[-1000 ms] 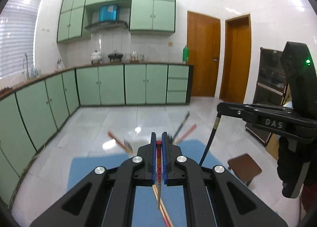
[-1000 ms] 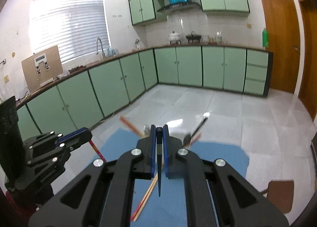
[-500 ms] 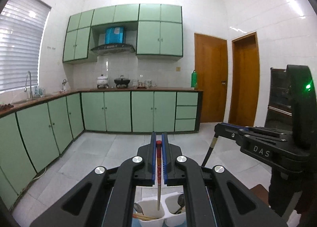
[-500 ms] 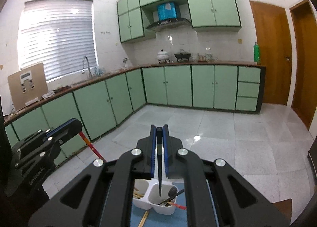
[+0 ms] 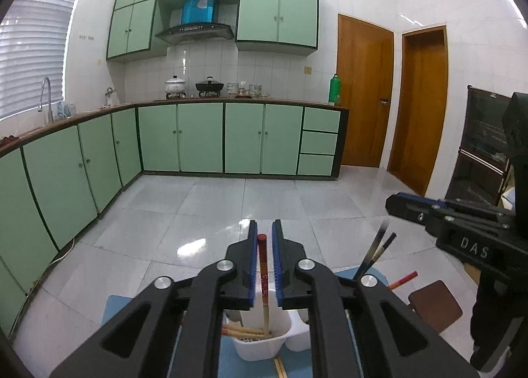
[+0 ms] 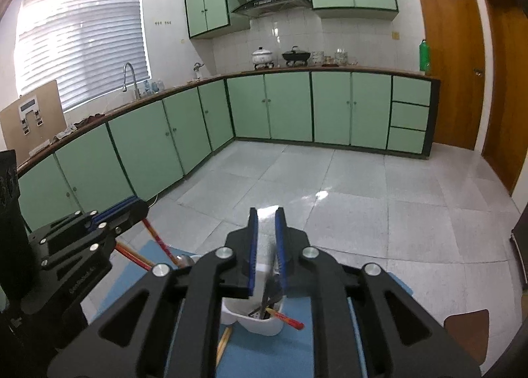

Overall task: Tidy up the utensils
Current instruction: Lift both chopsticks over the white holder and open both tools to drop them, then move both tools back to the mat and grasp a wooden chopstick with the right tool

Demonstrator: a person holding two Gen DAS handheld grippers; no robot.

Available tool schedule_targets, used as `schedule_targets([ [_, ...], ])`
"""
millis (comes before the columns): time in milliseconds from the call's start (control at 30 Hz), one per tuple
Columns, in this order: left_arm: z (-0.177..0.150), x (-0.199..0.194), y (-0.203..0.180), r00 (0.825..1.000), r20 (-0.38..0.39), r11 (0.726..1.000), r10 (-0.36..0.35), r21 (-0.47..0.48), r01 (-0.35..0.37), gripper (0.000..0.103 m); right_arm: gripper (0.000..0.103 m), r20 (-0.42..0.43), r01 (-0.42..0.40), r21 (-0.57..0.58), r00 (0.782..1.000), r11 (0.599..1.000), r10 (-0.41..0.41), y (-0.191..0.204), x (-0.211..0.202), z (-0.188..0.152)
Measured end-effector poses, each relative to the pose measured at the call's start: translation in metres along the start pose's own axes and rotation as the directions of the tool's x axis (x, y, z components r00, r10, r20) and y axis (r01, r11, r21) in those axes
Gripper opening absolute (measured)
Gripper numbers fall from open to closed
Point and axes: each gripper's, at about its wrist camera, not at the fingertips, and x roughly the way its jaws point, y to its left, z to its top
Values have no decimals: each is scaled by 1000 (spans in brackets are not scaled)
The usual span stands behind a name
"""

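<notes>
We held both tools, left (image 5: 264, 265) and right (image 6: 266, 246), slightly parted above the white holder (image 5: 260, 341), freeing a red-tipped chopstick (image 5: 263, 272) and a dark utensil (image 6: 269, 292) into its compartments.

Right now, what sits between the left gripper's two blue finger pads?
A red-tipped wooden chopstick, upright, its lower end in the white plastic utensil holder. The left gripper has its jaws apart. Left wrist view.

We look out from both wrists, along each gripper's fingers, close above the white utensil holder (image 5: 260, 341) on the blue mat (image 6: 264, 355), facing the green cabinets (image 5: 201, 137). Both views share that holder; our left view catches the right gripper (image 5: 392, 204) at its right edge, and the right view the left gripper (image 6: 140, 208).
</notes>
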Motion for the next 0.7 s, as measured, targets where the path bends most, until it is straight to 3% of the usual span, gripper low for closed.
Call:
schedule_targets([
  [33, 2, -2, 1, 1000, 4, 1000, 5, 4, -5, 20, 20, 11, 6, 0, 1000, 1000, -6, 1, -5, -1],
  [100, 2, -14, 0, 1000, 17, 1000, 18, 7, -18, 36, 38, 43, 32, 0, 999, 999, -32, -1, -18, -1],
  [200, 2, -35, 0, 999, 43, 1000, 22, 3, -22, 51, 51, 89, 63, -4, 994, 998, -62, -4, -40, -3],
  [433, -27, -87, -4, 998, 62, 999, 31, 4, -31, 65, 72, 134, 100, -7, 986, 995, -98, -9, -89, -45],
  [700, -101, -121, -1, 998, -21, 997, 56, -43, -57, 74, 91, 72, 92, 53, 993, 994, -96, -6, -116, -129],
])
